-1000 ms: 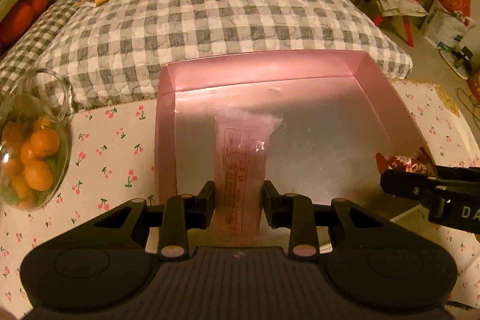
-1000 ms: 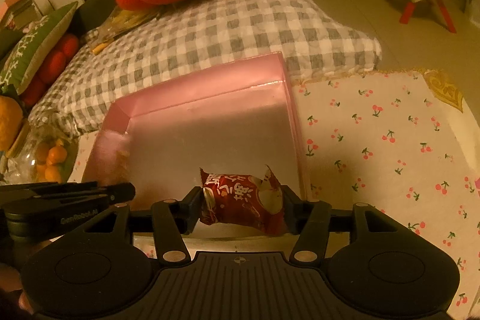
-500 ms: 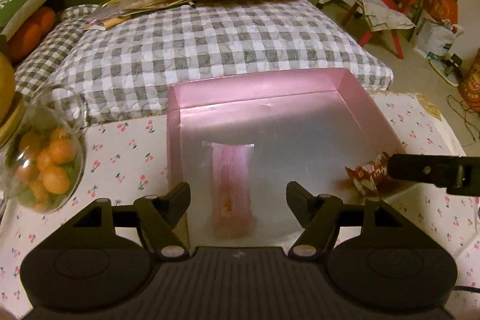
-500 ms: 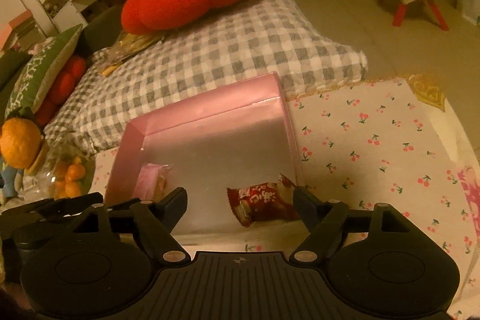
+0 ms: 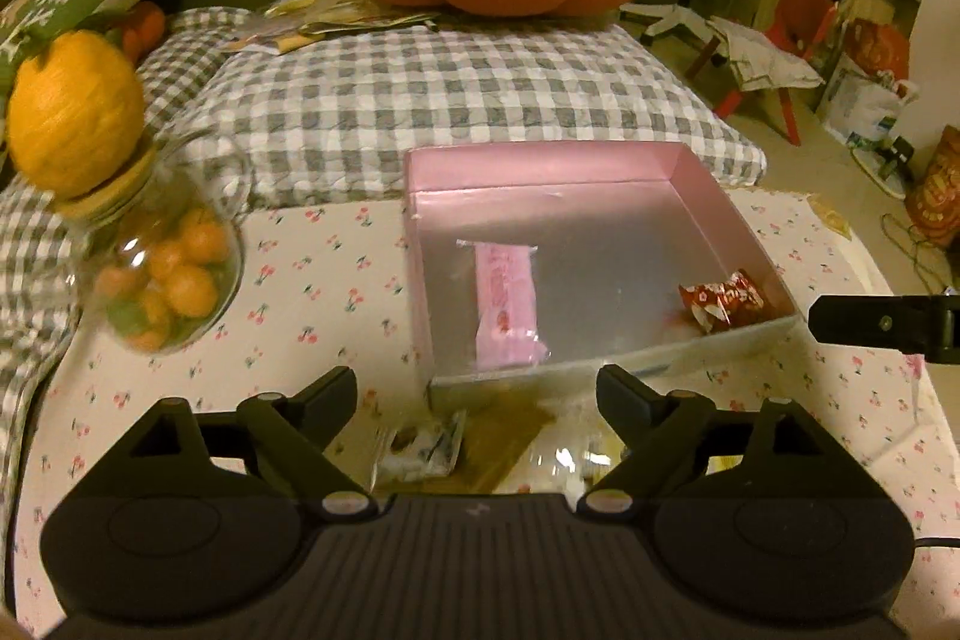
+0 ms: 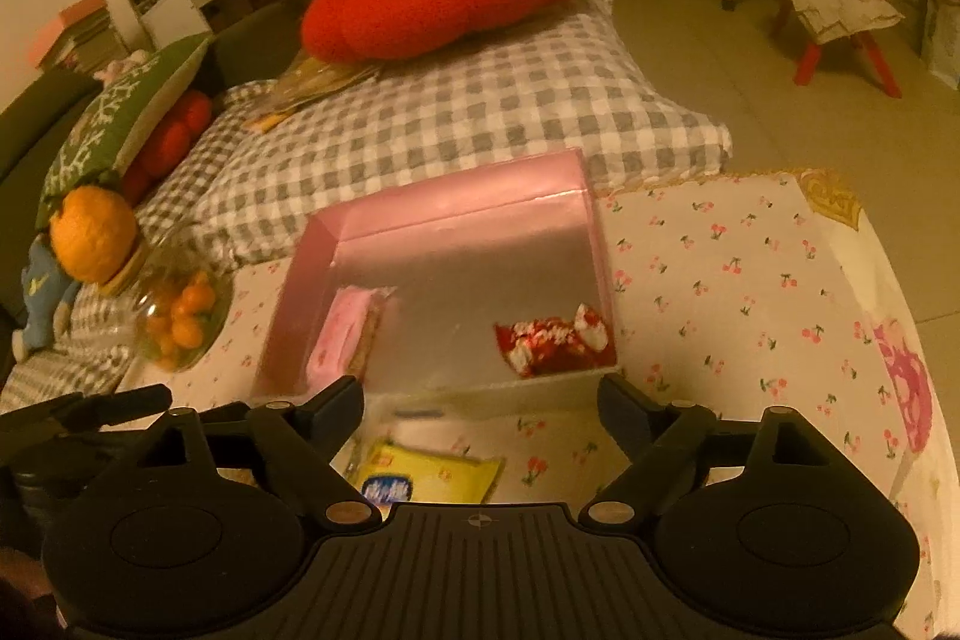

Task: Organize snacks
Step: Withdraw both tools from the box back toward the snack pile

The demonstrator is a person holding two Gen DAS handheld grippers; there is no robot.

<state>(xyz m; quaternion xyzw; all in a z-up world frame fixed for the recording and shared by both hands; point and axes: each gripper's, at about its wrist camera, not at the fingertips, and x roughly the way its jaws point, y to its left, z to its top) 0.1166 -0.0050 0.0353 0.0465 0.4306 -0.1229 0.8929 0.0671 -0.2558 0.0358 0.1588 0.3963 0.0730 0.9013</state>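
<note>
- Done: long pink wrapped snack bar [image 5: 506, 307] and crinkled red foil snack packet [image 5: 723, 300] lie apart inside the shallow pink cardboard box [image 5: 540, 163].
- Left: yellow snack packet [image 6: 433, 472] and small pale packet [image 5: 422, 445] on the bench, just in front of the box.
- Left tool [image 5: 477, 394] and right tool [image 6: 480, 403]: jaws opening, nothing between them.

Open room in the box's middle
The pink box [image 5: 540, 163] floor lies bare between pink packet [image 5: 504, 307] and red packet [image 5: 723, 301]; a glass jar [image 5: 162, 274] crowds its left.

Dim, warm amber light tinted both views. Fisheye bending curved the edges, corners went black, and the glass jar [image 5: 162, 274] at left smeared with motion blur.
</note>
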